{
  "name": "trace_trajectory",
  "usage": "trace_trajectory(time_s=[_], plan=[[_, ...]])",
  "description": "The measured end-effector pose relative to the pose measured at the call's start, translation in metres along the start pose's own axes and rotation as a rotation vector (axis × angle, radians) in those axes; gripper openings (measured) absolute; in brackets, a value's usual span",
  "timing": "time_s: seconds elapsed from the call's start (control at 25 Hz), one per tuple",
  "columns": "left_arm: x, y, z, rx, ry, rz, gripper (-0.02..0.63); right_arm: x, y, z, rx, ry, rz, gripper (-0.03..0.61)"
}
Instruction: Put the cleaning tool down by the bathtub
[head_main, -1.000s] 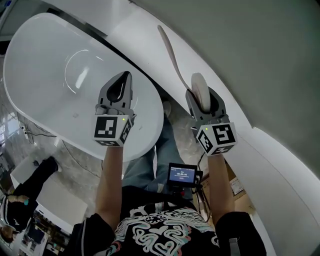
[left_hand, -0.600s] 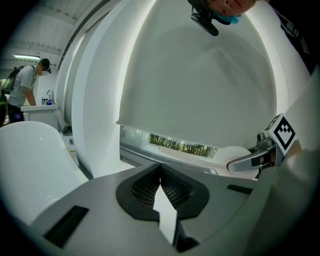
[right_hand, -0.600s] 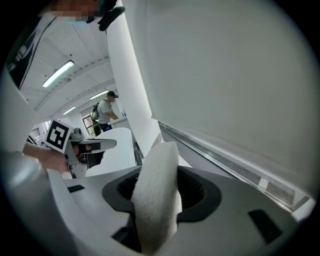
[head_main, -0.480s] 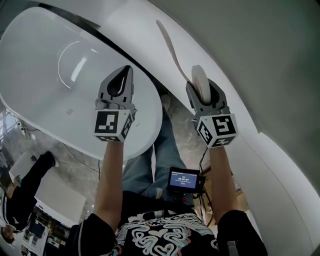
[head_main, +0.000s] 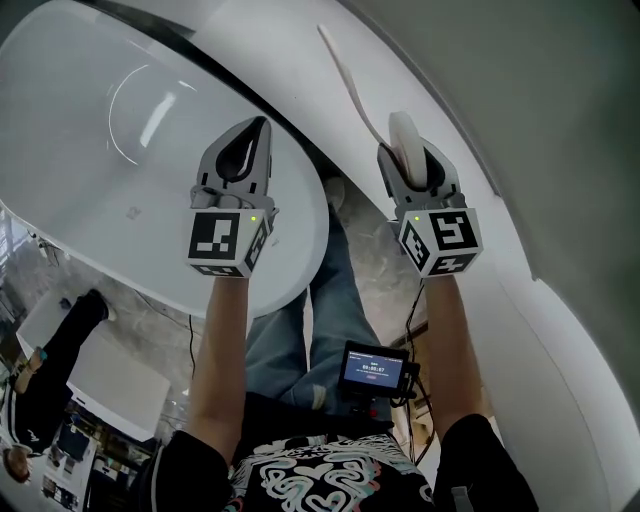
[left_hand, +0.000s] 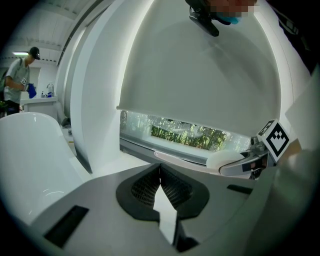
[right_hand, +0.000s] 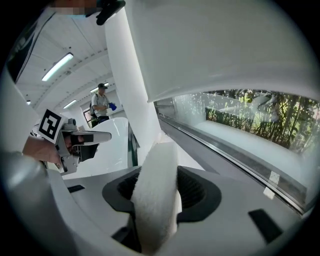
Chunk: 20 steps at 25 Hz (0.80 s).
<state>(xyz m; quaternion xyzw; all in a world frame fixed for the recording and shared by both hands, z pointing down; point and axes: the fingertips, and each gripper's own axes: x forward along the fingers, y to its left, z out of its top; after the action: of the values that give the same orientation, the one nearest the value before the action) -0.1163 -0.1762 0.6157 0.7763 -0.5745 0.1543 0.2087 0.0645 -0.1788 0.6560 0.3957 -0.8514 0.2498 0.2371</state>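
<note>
The cleaning tool is a white pad (head_main: 402, 135) on a long pale handle (head_main: 350, 85) that reaches up and left over the white ledge. My right gripper (head_main: 405, 152) is shut on the pad, which fills its jaws in the right gripper view (right_hand: 155, 195). Over the near rim of the white bathtub (head_main: 110, 120), my left gripper (head_main: 257, 128) is shut with nothing in it. In the left gripper view its jaws (left_hand: 160, 172) meet, and the tool's pad (left_hand: 225, 160) and right gripper (left_hand: 246, 161) show at the right.
A broad white curved ledge (head_main: 480, 200) runs along the right, beside the tub. The person's jeans-clad legs (head_main: 315, 320) and a small screen device (head_main: 372, 368) are below the grippers. Another person (right_hand: 101, 105) stands far off. A window with plants (right_hand: 250, 115) lies ahead.
Both grippers have drifted slightly up in the head view, the right one a little to the right. The tool stays held in the right gripper. The left stays shut.
</note>
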Motion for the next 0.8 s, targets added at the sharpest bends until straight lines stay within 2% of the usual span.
trace_trajectory(time_s=[0.8], plan=[[0.037,0.002,-0.045,-0.039,0.043,0.02,0.017,0.059,-0.032,-0.055,-0.068,0.106,0.016,0.21]])
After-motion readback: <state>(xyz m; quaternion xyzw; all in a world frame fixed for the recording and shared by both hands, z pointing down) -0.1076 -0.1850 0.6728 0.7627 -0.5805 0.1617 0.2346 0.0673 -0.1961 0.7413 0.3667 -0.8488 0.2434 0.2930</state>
